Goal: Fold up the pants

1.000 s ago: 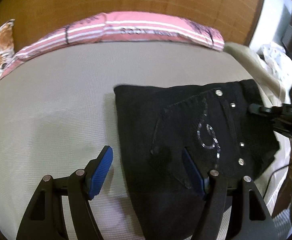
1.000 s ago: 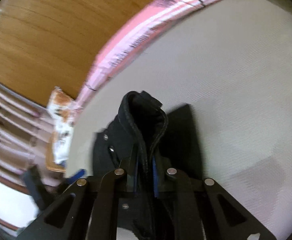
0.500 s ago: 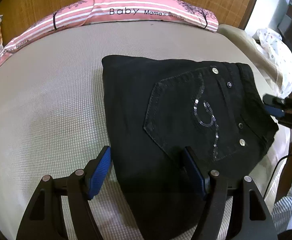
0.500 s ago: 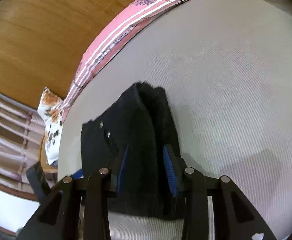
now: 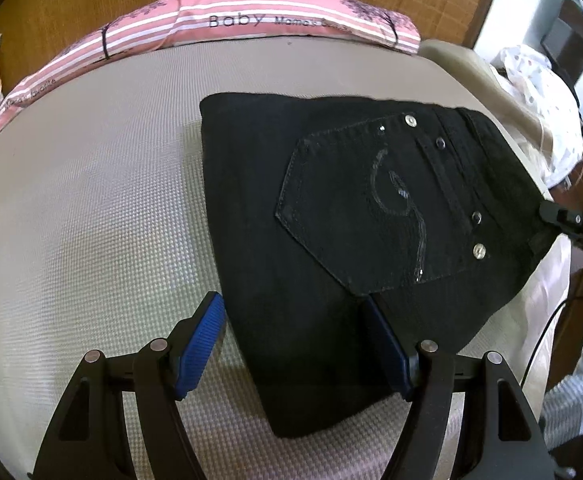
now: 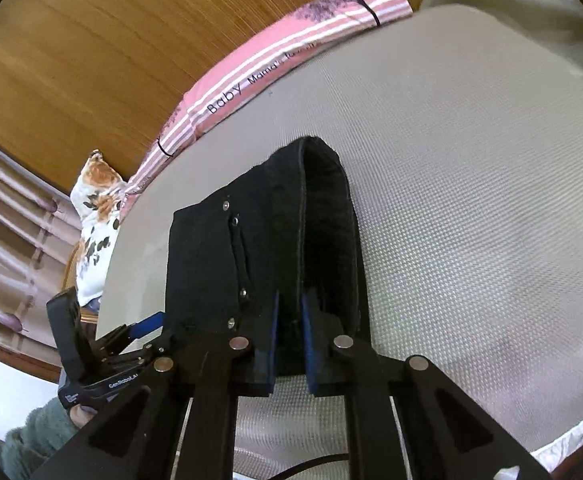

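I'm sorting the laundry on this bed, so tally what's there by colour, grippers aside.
Black: 1, the folded pants
Pink striped: 1, the long pillow
Orange-and-white floral: 1, the cushion
Total: 3

Black pants [image 5: 331, 216], pink-striped pillow [image 5: 251, 24], beige textured bedcover [image 5: 91, 200].
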{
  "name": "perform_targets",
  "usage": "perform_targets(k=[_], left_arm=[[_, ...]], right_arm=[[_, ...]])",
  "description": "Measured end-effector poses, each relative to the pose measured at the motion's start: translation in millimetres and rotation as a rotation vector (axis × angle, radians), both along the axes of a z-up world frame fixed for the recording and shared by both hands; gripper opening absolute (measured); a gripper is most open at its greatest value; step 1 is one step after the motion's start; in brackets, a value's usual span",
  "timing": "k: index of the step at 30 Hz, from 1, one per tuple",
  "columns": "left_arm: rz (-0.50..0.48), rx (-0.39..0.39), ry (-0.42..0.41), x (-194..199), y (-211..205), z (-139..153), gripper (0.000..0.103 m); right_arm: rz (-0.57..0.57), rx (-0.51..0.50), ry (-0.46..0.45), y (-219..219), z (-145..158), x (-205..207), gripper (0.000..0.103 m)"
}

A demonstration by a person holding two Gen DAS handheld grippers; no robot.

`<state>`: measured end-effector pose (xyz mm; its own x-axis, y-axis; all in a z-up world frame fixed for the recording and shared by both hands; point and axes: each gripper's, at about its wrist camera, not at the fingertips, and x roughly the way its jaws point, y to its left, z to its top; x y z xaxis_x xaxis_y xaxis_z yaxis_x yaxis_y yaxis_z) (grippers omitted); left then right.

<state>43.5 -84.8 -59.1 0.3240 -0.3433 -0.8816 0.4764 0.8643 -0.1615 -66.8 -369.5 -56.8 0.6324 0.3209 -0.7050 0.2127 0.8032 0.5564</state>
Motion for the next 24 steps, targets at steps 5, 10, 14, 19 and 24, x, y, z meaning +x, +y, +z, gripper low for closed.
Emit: perform_targets(k=[5,10,14,19,24], left_arm=[[-0.009,0.034,0.038,1,-2,-12,0.074],[0.006,0.017,0.058,5,3,-14,0.075],[0.007,0.025,0.044,3,2,-12,0.076],[0.006,0.041,0.033,1,1,-11,0.077],[0.013,0.065,-0.006,-5,-2,-6,0.077]], right_arm=[[0.0,-0.078,0.085,1,-29,1,0.01],[-0.003,-0.066,0.088,-1,-31,4,0.01],[-0.014,-0.055,0.09,0,-31,4,0.013],[-0.026,-0.069,0.092,4,-28,2,0.016],[-0.043,-0.083,0.101,5,-23,3,0.022]])
